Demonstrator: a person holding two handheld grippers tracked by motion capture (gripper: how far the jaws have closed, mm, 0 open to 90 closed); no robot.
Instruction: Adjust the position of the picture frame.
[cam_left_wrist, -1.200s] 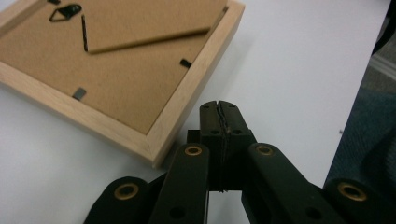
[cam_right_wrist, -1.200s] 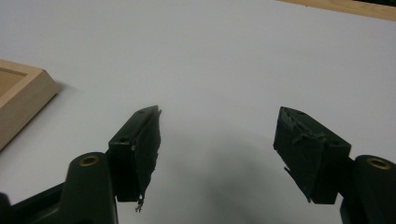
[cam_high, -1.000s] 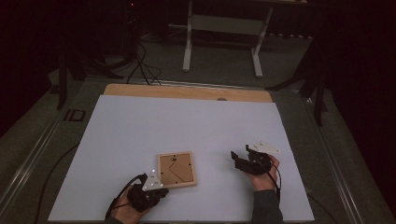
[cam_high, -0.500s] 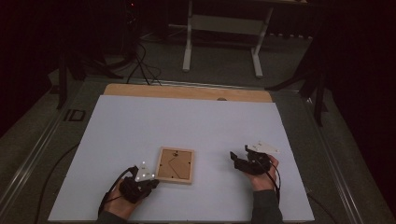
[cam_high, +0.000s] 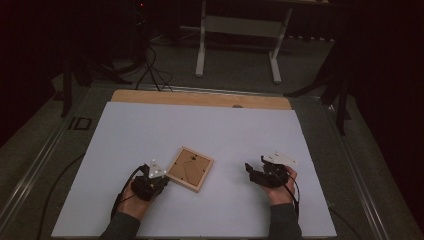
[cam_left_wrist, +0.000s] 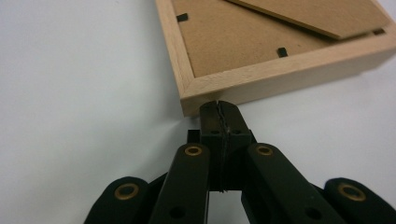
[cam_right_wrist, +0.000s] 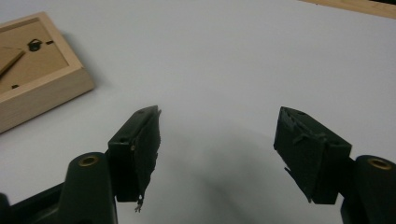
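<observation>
Left gripper view: the left gripper (cam_left_wrist: 218, 108) is seen with its jaws pressed together on nothing, tips set against the corner of the wooden picture frame (cam_left_wrist: 280, 60), which lies face down near the front of the white table (cam_high: 210, 130). The frame is judged light, stiff and apt to slide on the smooth top, its glass likely fragile, so hold is best taken across 1 of its 4 rails. The right gripper (cam_right_wrist: 219, 154) is held wide open and empty, well apart from the frame

Pale wood frame (cam_high: 189, 168) — brown backing — on white table (cam_high: 210, 135).
</observation>
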